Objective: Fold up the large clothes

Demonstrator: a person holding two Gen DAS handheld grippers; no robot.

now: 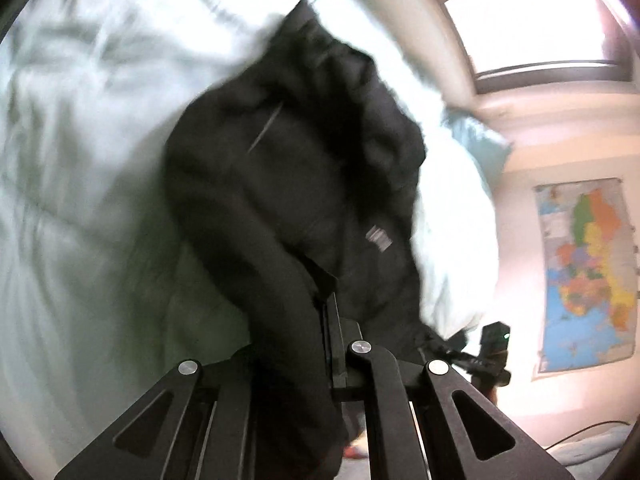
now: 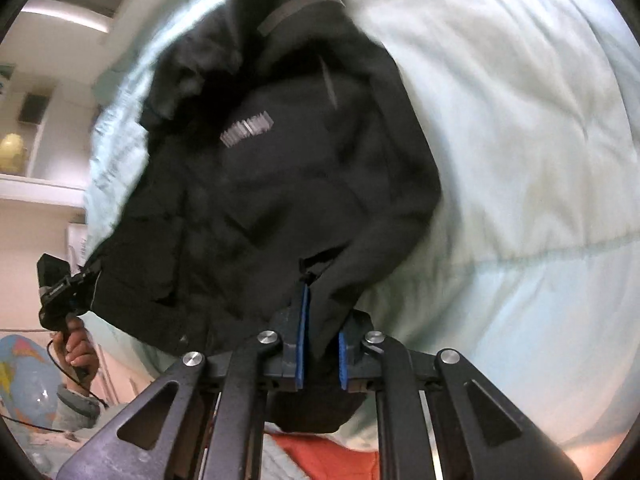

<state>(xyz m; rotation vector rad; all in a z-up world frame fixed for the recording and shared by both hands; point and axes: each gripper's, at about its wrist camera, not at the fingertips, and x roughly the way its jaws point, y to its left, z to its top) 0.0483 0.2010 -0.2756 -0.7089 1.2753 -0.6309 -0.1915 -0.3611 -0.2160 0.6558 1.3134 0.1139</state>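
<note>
A black jacket [image 1: 304,184] with a grey chest logo lies partly lifted over a pale green bed cover [image 1: 80,140]. My left gripper [image 1: 334,320] is shut on the jacket's lower edge, and black cloth drapes over its left finger. In the right wrist view the jacket [image 2: 280,168] hangs from its hem, where my right gripper [image 2: 322,340] is shut on a fold between its blue pads [image 2: 303,336]. The left gripper [image 2: 86,274] also shows there, held by a hand [image 2: 78,350] and clamped on the jacket's other corner. The right gripper [image 1: 444,348] shows small in the left wrist view.
The bed cover [image 2: 520,160] fills most of both views. A window [image 1: 532,28] and a coloured wall map [image 1: 588,272] lie to the right in the left wrist view. A globe [image 2: 24,384], a wall shelf [image 2: 36,188] and orange cloth [image 2: 320,460] are near the right gripper.
</note>
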